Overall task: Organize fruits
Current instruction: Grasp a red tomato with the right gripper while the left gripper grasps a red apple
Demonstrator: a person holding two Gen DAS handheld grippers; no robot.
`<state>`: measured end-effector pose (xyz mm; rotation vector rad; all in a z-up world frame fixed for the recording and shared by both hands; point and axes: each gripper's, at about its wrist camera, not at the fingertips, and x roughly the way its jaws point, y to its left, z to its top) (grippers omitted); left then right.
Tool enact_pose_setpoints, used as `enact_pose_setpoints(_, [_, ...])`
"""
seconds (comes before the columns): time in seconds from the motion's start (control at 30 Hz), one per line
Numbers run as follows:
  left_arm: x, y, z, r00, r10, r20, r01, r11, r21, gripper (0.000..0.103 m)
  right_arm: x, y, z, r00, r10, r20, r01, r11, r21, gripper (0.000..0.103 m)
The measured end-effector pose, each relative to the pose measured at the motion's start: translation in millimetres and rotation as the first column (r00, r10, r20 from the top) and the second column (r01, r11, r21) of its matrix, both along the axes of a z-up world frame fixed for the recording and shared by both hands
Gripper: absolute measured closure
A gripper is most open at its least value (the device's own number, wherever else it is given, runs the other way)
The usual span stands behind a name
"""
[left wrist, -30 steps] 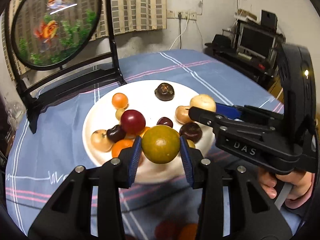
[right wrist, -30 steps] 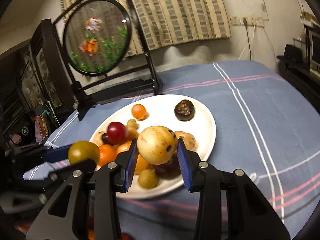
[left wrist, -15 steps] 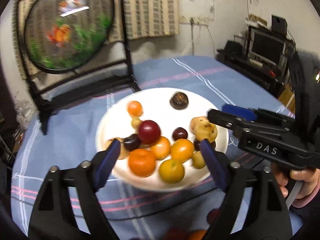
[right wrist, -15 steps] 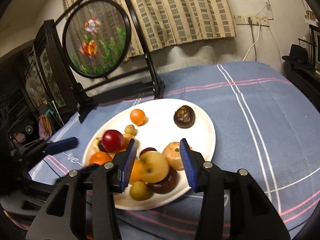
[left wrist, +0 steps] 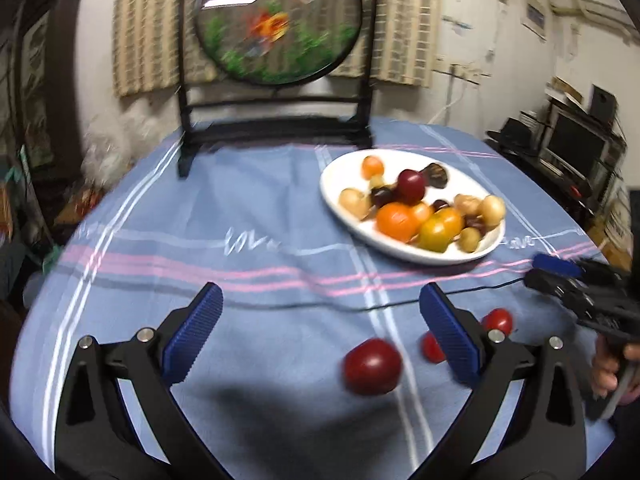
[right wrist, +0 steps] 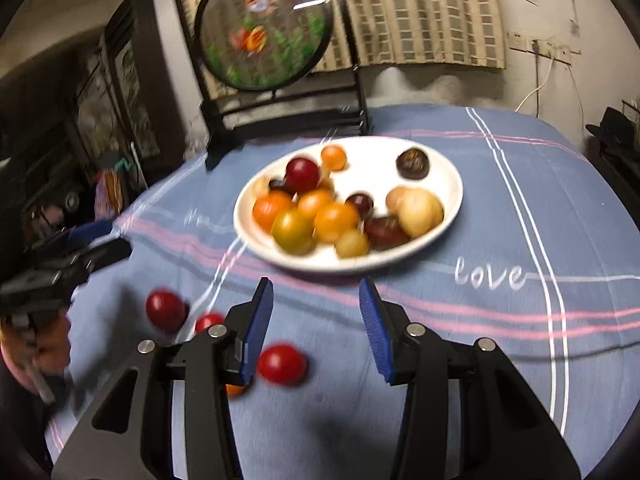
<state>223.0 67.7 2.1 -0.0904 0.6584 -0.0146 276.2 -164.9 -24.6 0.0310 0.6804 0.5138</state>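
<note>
A white plate [left wrist: 400,252] [right wrist: 372,168] on the blue cloth holds several fruits, among them a green-yellow one [left wrist: 434,232] [right wrist: 292,230] and a pale yellow one [left wrist: 492,208] [right wrist: 420,212]. My left gripper [left wrist: 320,332] hangs over the cloth, near and left of the plate. Its jaws are opening wide, with nothing gripped. A red fruit [left wrist: 372,366] [right wrist: 166,310] lies on the cloth under it, near the right finger. My right gripper [right wrist: 316,328] [left wrist: 580,292] stands open and empty just in front of the plate. Another red fruit [right wrist: 282,362] lies by its left finger.
More small red fruits [left wrist: 498,320] [right wrist: 208,322] and an orange one [right wrist: 236,390] lie on the near cloth. A round fish screen on a black stand [left wrist: 276,20] [right wrist: 264,28] stands at the table's far side. A thin black cable [left wrist: 360,308] crosses the cloth.
The left gripper let the green-yellow fruit go onto the plate, opened wide and drew back to the left. The right gripper dropped the pale yellow fruit on the plate and pulled back.
</note>
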Motion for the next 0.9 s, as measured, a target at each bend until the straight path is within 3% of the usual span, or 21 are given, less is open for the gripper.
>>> enact_pose_setpoints(0.13, [-6.1,10.5,-0.5,0.999,0.047,-0.001,-0.047,0.997,-0.061,0.003,-11.3,3.4,-10.6,0.999,0.026,-0.033,-0.027,0.999,-0.025,0.057])
enact_pose_setpoints(0.33, [-18.4,-4.1,3.1,0.997,0.05,0.058,-0.052,0.998,0.042,0.003,-10.9,10.0,-19.7,0.995,0.054,-0.081,-0.057,0.998,-0.037,0.057])
enact_pose_setpoints(0.47, [-18.4,-12.1,3.5,0.998,0.024,0.058,-0.028,0.997,0.072,0.003,-11.1,14.4,-24.9,0.993,0.065,-0.102,-0.071,0.996,-0.059,0.057])
enact_pose_setpoints(0.9, [-17.8,-9.3,2.9,0.999,0.031,0.041,-0.033,0.998,0.055,0.003,-10.8,20.6,-31.6,0.989,0.079,-0.122,-0.091,0.991,-0.095,0.057])
